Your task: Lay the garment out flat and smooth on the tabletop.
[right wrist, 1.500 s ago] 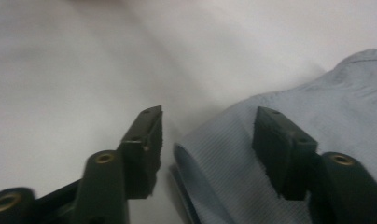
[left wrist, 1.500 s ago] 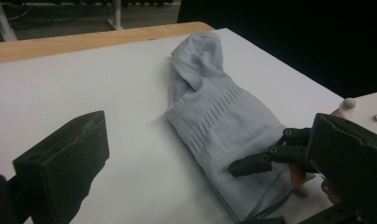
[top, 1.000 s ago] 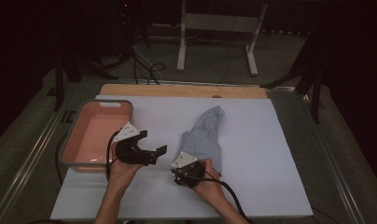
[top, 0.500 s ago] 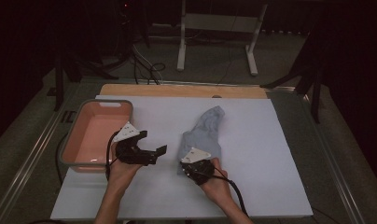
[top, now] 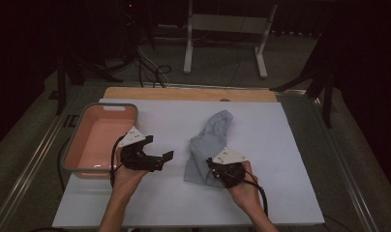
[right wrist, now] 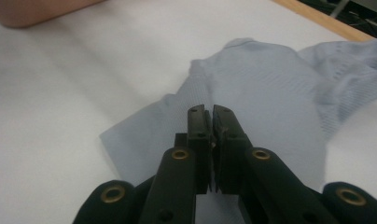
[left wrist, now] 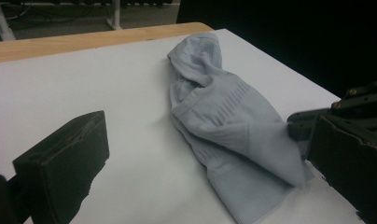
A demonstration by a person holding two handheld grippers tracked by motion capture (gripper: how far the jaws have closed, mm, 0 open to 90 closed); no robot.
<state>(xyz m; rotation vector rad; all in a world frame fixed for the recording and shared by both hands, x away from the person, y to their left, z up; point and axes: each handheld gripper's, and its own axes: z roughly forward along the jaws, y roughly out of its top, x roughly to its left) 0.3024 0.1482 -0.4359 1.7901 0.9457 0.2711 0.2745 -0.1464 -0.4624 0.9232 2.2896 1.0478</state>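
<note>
The pale blue sock lies crumpled on the white surface, right of the middle, its far end bunched toward the wooden edge and its near end flattened toward me. My right tool has just closed, and its jaws are pressed together; I cannot tell for sure whether a fold of the near hem is caught between them, though they sit right over it. My left tool hangs spread and empty just left of the sock, between it and the pink tub. I judge this to be the picking-up step, just after the pinch. Next I would lift gently and watch whether the fabric rises with the tool, then carry it left toward the tub.
</note>
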